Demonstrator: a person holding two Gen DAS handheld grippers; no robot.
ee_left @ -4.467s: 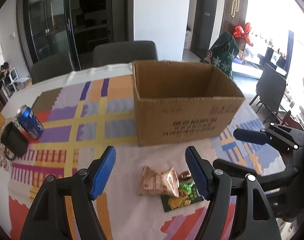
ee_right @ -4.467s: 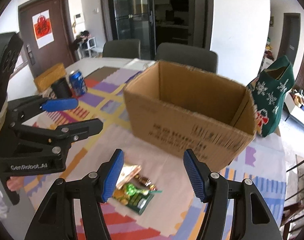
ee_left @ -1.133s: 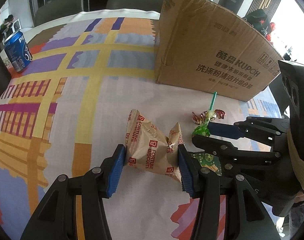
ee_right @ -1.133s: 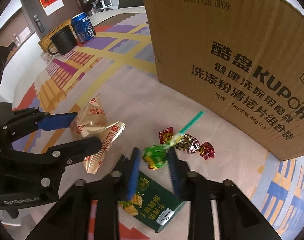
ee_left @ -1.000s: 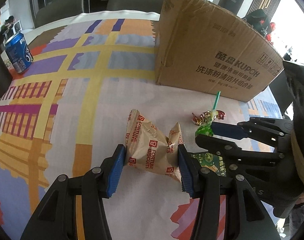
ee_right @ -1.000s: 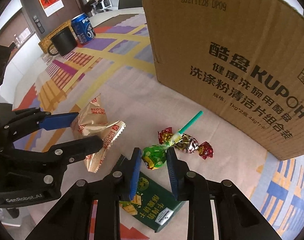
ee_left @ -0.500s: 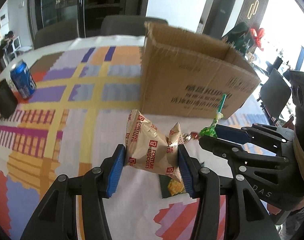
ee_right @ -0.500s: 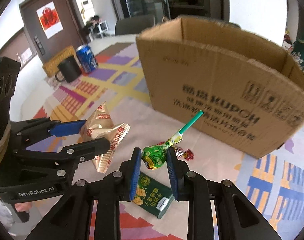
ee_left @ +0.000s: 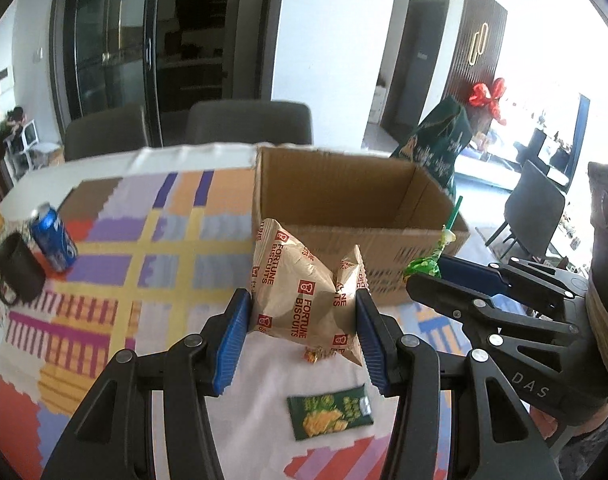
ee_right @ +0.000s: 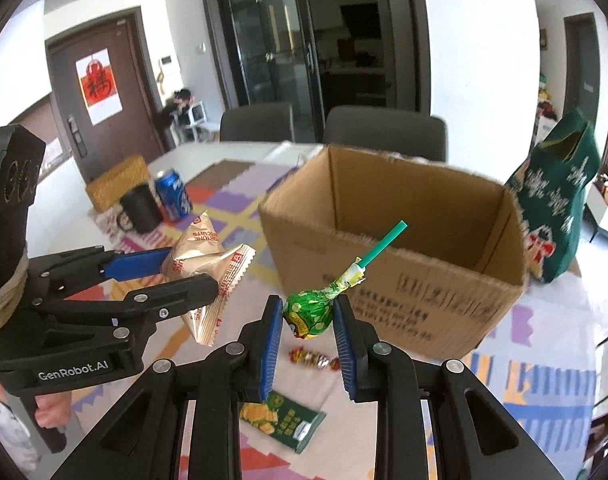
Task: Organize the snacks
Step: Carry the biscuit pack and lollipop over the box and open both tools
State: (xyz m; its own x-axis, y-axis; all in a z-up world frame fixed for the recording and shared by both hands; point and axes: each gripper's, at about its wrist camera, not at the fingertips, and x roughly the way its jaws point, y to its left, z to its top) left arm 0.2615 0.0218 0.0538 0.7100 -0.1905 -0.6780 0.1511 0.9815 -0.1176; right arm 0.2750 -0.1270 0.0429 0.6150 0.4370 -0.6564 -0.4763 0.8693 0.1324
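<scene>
1. We hold the left gripper (ee_left: 304,320) above the worktop (ee_left: 175,240), which carries a cloth patterned in yellow, purple and orange blocks; its blue pads are clamped on the two sides of a tan crinkled foil packet printed "FORTUNE BISCUITS" (ee_left: 299,288).
2. In the right wrist view this packet (ee_right: 207,268) hangs clear of the cloth, in front of the left corner of the box.
3. We hold the right gripper (ee_right: 308,320) just to the right of the left one; its blue pads are pressed together on the green-wrapped head of a lollipop with a teal stick (ee_right: 310,314), and the stick slants up and to the right, toward the box.
4. The open brown cardboard box with black printed lettering (ee_right: 404,280) stands on the worktop beyond both grippers, its top flaps open; what we see of its interior shows only bare walls.
5. Two snacks lie on the cloth below the grippers: a small candy in red and gold twisted wrapper (ee_right: 314,360) and, nearer to us, a flat dark green packet with yellow printing (ee_left: 330,416).
6. At the far left of the worktop a blue drink can (ee_left: 53,238) stands just beside a black mug (ee_left: 17,272).
7. A dark green bag with white snowflake print (ee_right: 556,208) stands to the right of the box.
</scene>
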